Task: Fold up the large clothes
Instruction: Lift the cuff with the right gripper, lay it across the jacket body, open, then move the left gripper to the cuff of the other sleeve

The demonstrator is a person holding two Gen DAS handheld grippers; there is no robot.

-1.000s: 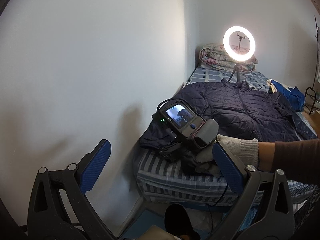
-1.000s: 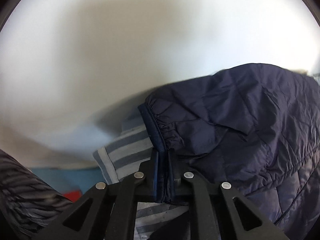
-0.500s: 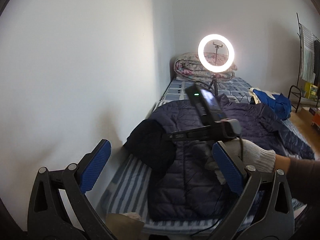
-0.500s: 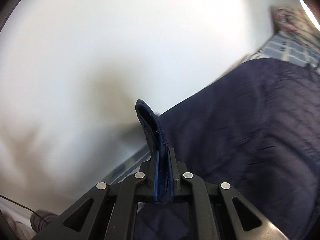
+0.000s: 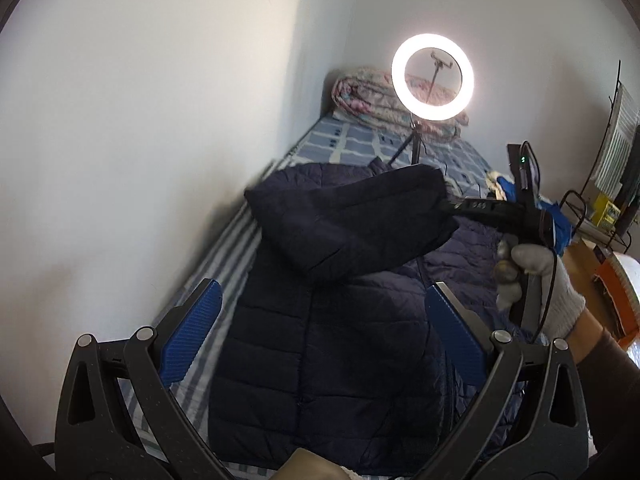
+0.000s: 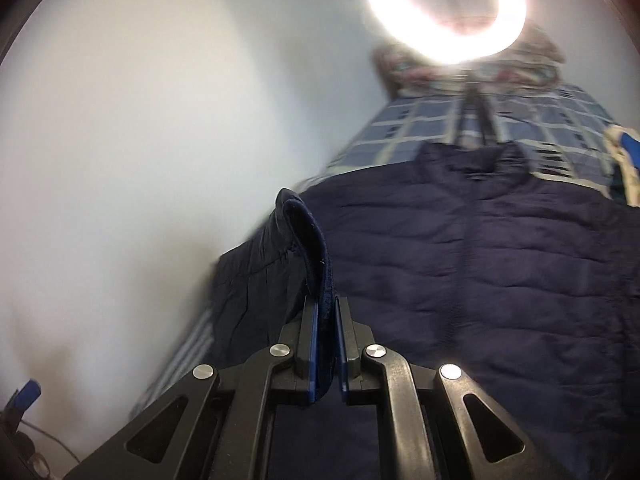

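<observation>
Dark navy quilted puffer jacket (image 5: pixel 340 344) lies centre frame on the striped bed (image 5: pixel 224 264). Right gripper (image 6: pixel 325 344) is clamped on its sleeve cuff (image 6: pixel 310 248); left gripper (image 5: pixel 320 336) gapes wide, empty. Advise laying the sleeve flat across the chest before releasing.

Bedroom corner being lit by a ring light

A lit ring light (image 5: pixel 433 77) on its tripod is being seen well ahead of the left gripper, at the far end of a bed (image 5: pixel 352 142) covered in blue check and striped sheets. A rolled floral quilt (image 5: pixel 362 94) is being kept behind it. White walls (image 5: pixel 160 120) are being brightened to the gripper's left; a rack (image 5: pixel 616 148) is standing to its right.
</observation>
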